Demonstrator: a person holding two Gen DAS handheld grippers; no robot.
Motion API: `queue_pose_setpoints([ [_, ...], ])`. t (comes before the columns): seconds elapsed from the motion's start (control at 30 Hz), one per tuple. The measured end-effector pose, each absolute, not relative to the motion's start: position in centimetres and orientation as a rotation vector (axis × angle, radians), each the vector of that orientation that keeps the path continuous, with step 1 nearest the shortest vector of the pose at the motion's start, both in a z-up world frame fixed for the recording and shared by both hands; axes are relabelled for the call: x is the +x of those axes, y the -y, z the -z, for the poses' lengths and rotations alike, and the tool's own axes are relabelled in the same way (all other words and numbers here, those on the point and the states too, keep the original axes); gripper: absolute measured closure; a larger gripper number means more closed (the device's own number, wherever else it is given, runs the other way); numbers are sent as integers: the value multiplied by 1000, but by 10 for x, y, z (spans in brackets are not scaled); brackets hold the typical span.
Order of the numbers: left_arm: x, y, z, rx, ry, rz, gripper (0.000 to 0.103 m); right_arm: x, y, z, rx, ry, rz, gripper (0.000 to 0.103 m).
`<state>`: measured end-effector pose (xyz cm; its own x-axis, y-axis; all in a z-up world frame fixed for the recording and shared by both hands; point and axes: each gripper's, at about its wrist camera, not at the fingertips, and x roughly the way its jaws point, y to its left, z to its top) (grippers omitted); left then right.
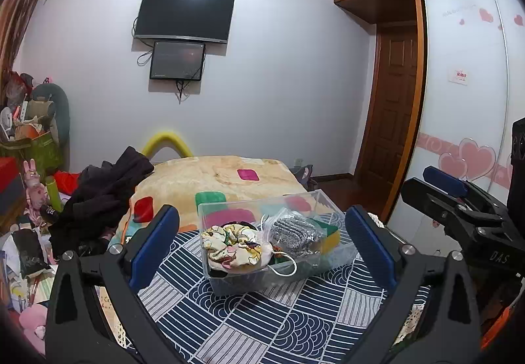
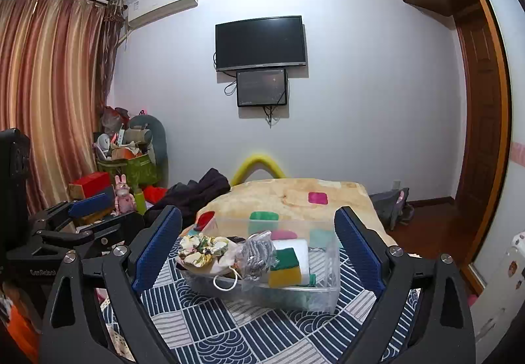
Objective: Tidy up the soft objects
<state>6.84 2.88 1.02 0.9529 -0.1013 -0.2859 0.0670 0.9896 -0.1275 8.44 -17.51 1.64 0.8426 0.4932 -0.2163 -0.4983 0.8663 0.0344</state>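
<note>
A plastic box [image 1: 262, 210] stands on a patterned cloth [image 1: 262, 324], with a blanket [image 1: 210, 177] spread behind it. In the box, a fabric pouch [image 1: 234, 247] lies at the left, a knitted bundle [image 1: 295, 232] in the middle and a sponge [image 2: 284, 275] at the right. A heap of clothes [image 1: 105, 196] lies left of the blanket. Further left, a basket [image 2: 131, 167] of clutter stands before the curtain [image 2: 49, 85]. On the wall behind hangs a television [image 1: 183, 14], a smaller screen [image 1: 177, 60] just under it. A door [image 1: 390, 108] is at the right.
</note>
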Motion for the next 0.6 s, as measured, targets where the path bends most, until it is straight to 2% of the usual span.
queue_pose_setpoints([
  [0.6,62,-29,-14,-128,-279,89,0,85,176,-17,-24,-221,-525,8],
])
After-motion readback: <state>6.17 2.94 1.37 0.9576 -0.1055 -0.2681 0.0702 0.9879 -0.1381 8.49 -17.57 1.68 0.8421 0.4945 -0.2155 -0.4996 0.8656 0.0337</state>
